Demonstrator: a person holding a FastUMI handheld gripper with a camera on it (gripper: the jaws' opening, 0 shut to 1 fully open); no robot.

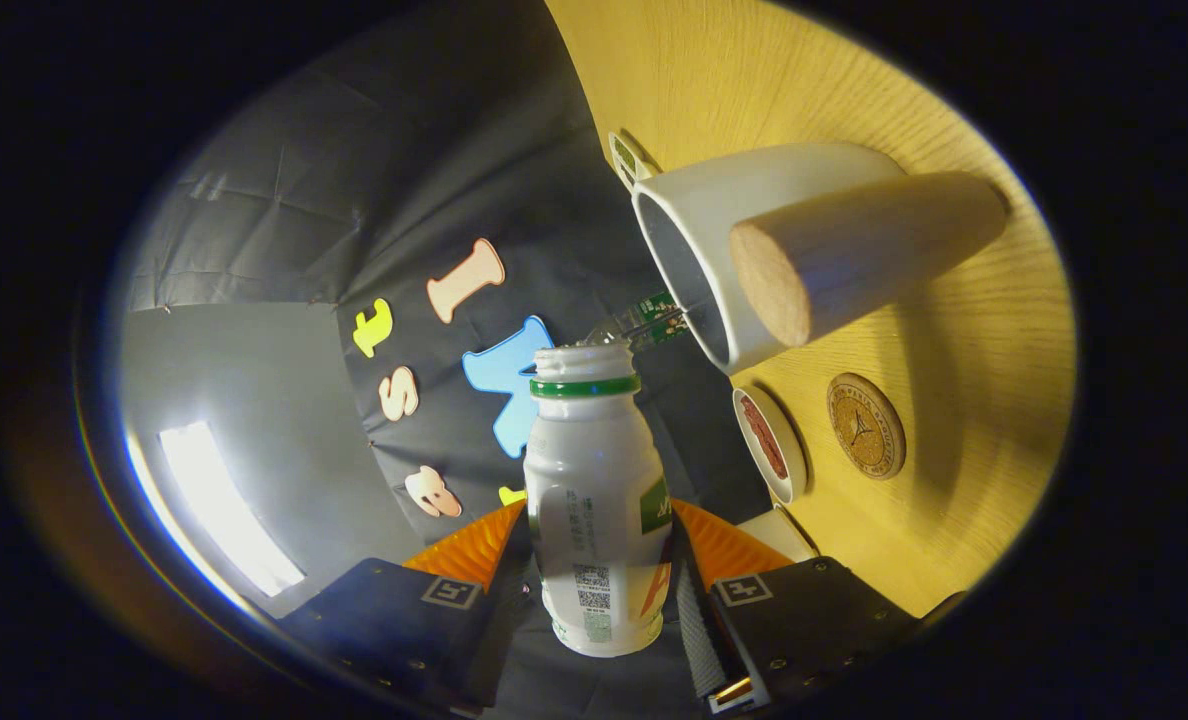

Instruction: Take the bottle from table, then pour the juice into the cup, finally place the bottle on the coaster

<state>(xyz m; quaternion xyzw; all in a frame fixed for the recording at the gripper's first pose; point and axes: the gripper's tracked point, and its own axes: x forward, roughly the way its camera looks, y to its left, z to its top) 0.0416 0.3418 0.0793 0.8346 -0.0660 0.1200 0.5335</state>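
The hand-held gripper [599,590] is clamped on the small white plastic bottle with a green neck ring and printed label [596,500]: its two orange ribbed fingers [469,550] press the bottle's lower body from either side. The bottle's long axis runs straight forward along the fingers, with its uncapped mouth at the far end.

The whole view is rolled, so the yellow wood-grain desk [954,480] stands like a wall on one side, which suggests the bottle is tipped well over toward pouring. Just beyond the bottle mouth and off to the desk side sits the white ceramic cup [689,210], its open rim facing the bottle; the mouth is near that rim but not yet over the opening, and no juice can be seen running. A pale cone-shaped object with a cork-like end [854,260] overlaps the cup; what it is I cannot tell.

Nearer the fingers on the desk lie a small white round lid-like disc with a red centre [769,445] and, just beside it, the round brown cork coaster [865,425].

The pour likely depends on bringing the mouth sideways toward the cup opening.
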